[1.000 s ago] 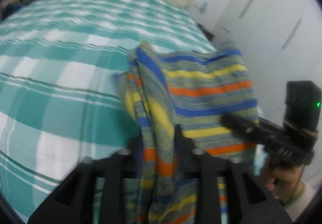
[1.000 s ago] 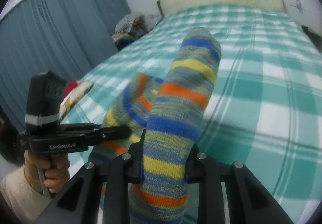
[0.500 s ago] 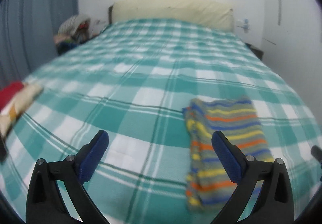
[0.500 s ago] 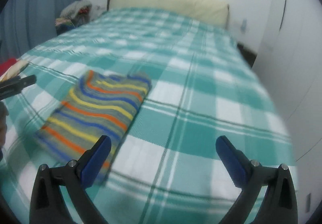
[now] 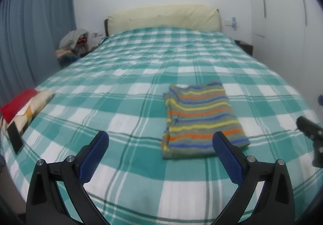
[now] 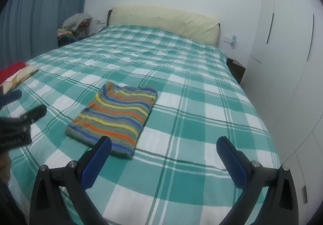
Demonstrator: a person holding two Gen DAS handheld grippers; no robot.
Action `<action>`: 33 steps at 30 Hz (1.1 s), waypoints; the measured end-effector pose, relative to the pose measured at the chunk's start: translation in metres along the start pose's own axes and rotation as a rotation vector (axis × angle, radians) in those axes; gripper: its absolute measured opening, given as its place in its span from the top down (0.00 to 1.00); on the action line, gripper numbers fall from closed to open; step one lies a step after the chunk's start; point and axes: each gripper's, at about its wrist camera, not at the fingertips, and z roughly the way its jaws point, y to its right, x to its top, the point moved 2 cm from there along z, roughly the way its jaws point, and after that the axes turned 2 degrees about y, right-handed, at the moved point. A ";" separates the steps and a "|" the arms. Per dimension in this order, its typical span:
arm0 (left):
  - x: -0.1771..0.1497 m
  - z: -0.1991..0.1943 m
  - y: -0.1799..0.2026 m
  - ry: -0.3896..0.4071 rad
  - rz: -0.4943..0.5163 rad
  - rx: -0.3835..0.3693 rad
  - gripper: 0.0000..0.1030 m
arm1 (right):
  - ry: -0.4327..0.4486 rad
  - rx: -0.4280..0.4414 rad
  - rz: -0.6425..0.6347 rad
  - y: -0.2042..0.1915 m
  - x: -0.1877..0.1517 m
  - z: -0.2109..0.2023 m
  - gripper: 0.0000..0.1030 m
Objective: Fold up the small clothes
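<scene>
A striped knit garment (image 5: pixel 199 120), in grey, blue, yellow and orange, lies folded flat on the green checked bed cover (image 5: pixel 121 87). It also shows in the right wrist view (image 6: pixel 117 116). My left gripper (image 5: pixel 161 156) is open and empty, held above the bed's near edge, just short of the garment. My right gripper (image 6: pixel 165 160) is open and empty, to the right of the garment. Each gripper shows at the edge of the other's view: the right one (image 5: pixel 310 130) and the left one (image 6: pixel 22 120).
A folded red and patterned cloth pile (image 5: pixel 22 109) lies at the bed's left edge. A heap of clothes (image 5: pixel 74 43) sits by the blue curtain (image 5: pixel 30 43). A cream headboard (image 5: pixel 163 17) is at the far end. White wardrobe doors (image 6: pixel 286 63) stand right.
Both grippers let go of the striped garment and opened wide. They drew back toward the bed's near edge. The garment now lies folded flat on the bed.
</scene>
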 end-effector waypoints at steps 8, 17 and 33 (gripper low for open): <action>-0.012 0.007 0.002 0.010 0.009 0.049 0.00 | -0.017 -0.012 -0.009 -0.007 -0.012 0.010 0.01; -0.017 0.007 0.010 0.011 0.079 0.039 0.00 | -0.031 -0.024 -0.003 -0.008 -0.016 0.020 0.01; -0.021 0.009 0.013 -0.074 0.049 -0.029 0.00 | -0.036 -0.011 -0.016 -0.015 -0.019 0.018 0.01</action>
